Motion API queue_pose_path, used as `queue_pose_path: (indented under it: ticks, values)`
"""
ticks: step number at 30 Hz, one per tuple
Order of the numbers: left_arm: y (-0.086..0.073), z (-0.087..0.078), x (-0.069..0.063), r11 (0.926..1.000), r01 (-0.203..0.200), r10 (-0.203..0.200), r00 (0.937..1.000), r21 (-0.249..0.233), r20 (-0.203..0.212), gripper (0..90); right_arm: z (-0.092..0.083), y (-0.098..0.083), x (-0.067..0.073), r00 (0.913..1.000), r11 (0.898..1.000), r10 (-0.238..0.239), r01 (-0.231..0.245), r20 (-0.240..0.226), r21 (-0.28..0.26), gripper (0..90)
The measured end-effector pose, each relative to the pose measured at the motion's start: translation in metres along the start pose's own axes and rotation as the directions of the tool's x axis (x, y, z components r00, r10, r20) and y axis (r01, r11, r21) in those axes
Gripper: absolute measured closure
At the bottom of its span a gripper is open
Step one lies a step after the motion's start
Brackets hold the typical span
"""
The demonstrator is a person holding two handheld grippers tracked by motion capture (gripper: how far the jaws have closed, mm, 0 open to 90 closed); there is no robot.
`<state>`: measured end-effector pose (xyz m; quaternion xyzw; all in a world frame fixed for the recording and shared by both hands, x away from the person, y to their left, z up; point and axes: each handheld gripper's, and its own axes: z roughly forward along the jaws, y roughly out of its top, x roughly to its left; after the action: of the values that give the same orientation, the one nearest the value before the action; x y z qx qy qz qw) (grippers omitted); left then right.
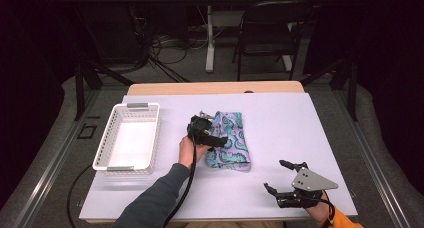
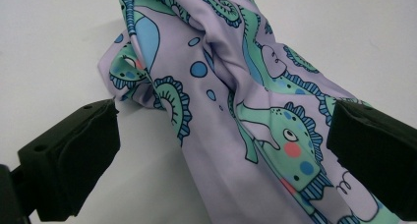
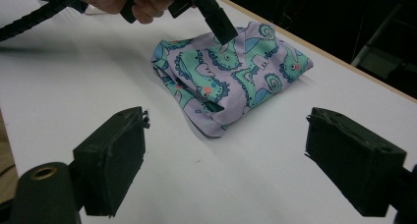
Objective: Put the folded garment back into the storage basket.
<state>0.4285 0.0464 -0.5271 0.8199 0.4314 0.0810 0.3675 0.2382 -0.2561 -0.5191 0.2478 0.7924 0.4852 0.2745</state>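
Soft, light, limp folded cloth (image 1: 230,140); likely to sag and unfold. Best pinched at thick folded edge nearest basket (image 1: 128,136). Left claw (image 1: 206,133) spread over cloth; right claw (image 1: 278,176) apart, well clear.

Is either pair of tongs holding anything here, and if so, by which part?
Nothing is held. The left tongs stand open over the folded patterned cloth; the right tongs are open, apart from it.

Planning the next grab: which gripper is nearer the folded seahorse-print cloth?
Left. The left gripper is right over the cloth, open. The right gripper sits apart, nearer the table's front edge, open.
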Motion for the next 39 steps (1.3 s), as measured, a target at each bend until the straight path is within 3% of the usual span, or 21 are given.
queue_pose_path:
  ticks: [11, 15, 26, 29, 39]
  values:
    - [-0.002, 0.017, -0.002, 0.9981, 0.001, -0.001, 1.0, 0.062, 0.004, 0.0, 0.0, 0.0, 0.0, 0.9999, 1.0, -0.013, 0.013, 0.002, 0.004, 14.6]
    - [-0.003, 0.02, -0.004, 0.9954, -0.02, 0.019, 0.9998, 0.093, 0.006, 0.3, 0.0, 0.0, 0.001, 0.9999, 1.0, -0.015, 0.015, 0.001, 0.006, 14.6]
    - [-0.007, 0.02, -0.004, 0.9885, -0.022, 0.018, 0.9995, 0.15, 0.025, 17.0, 0.0, 0.0, 0.001, 0.9999, 1.0, -0.012, 0.012, -0.003, 0.006, 14.6]
    - [-0.008, 0.019, -0.004, 0.9859, -0.021, 0.013, 0.9988, 0.166, 0.048, 27.3, 0.0, 0.0, 0.001, 0.9999, 1.0, -0.012, 0.012, -0.004, 0.01, 14.6]
    - [-0.008, 0.017, -0.005, 0.9806, -0.041, 0.026, 0.9963, 0.192, 0.082, 45.5, 0.001, 0.0, 0.002, 0.9999, 1.0, -0.012, 0.012, 0.0, 0.015, 14.6]
